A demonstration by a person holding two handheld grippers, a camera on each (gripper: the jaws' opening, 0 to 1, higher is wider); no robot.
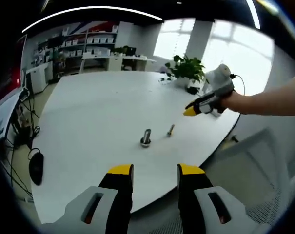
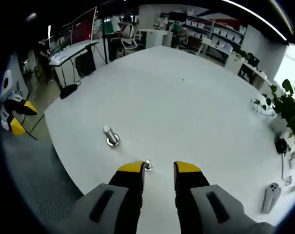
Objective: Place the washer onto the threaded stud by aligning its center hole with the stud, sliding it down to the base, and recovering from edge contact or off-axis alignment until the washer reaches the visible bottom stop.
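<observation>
Hovering spread near the table [image 2: 186,97] edge, both claws flank the stud [image 2: 110,136], wide bare tabletop beyond.

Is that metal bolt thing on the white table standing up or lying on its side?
Standing up. The threaded stud rises vertically from its wider base on the table; the right gripper view shows it upright too.

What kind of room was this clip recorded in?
Probably an open office or lab workspace. A large white table carries the threaded stud. Shelving with storage boxes lines the far wall, desks with a monitor stand beyond, and a potted plant sits near bright windows.
</observation>
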